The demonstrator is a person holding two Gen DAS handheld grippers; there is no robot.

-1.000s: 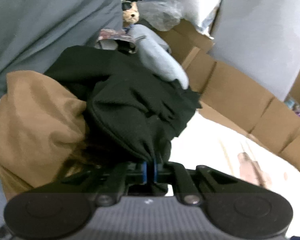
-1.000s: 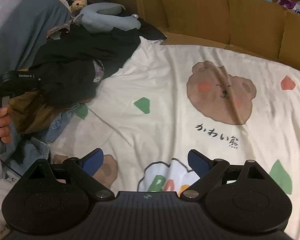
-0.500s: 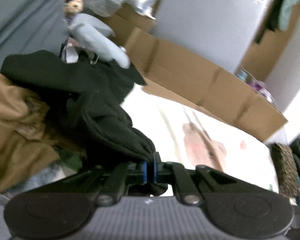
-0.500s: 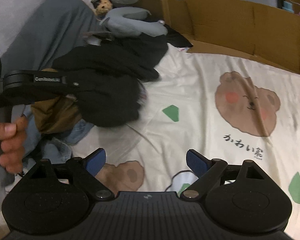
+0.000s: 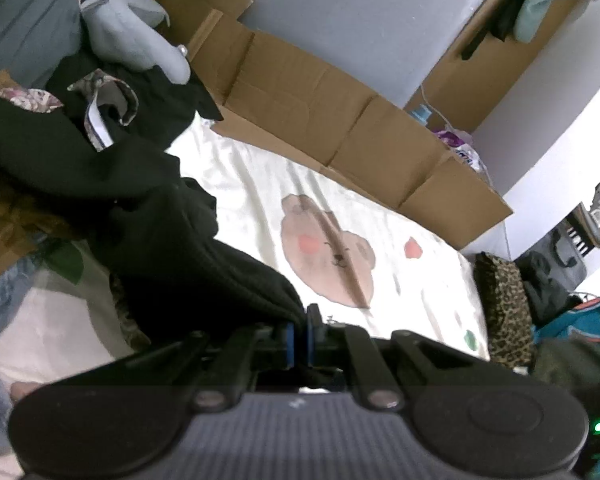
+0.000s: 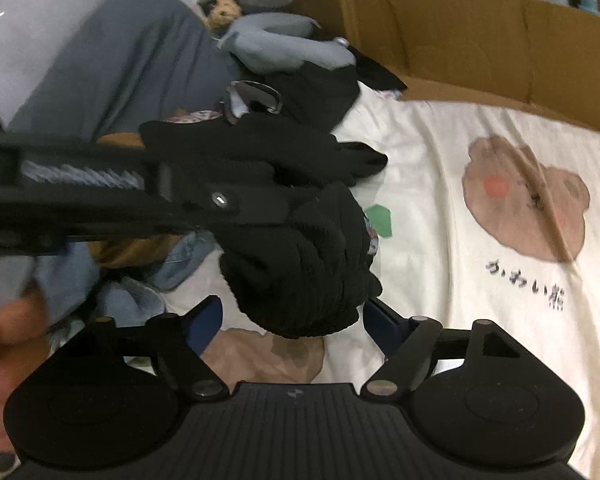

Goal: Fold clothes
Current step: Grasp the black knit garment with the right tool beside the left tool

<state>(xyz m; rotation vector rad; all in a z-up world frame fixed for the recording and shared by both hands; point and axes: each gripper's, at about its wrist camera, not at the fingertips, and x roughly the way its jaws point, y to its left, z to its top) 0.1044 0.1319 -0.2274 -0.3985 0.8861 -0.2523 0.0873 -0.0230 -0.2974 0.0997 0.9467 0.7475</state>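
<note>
My left gripper (image 5: 299,334) is shut on a black knit garment (image 5: 188,248) and holds it lifted off the clothes pile. In the right wrist view the same black garment (image 6: 308,264) hangs in a bunch from the left gripper (image 6: 260,208), which reaches in from the left. My right gripper (image 6: 292,316) is open, its blue pads on either side of the bunch's lower end. Whether the pads touch the cloth I cannot tell.
A cream bedsheet with a bear print (image 6: 524,200) covers the bed. A pile of brown, denim and black clothes (image 5: 16,200) lies at the left with a grey neck pillow (image 6: 284,44). Cardboard panels (image 5: 340,112) line the far edge.
My left gripper has pulled the black garment out of the pile and rightward over the sheet. My right gripper has moved left, so the hanging bunch now sits between its open fingers.
</note>
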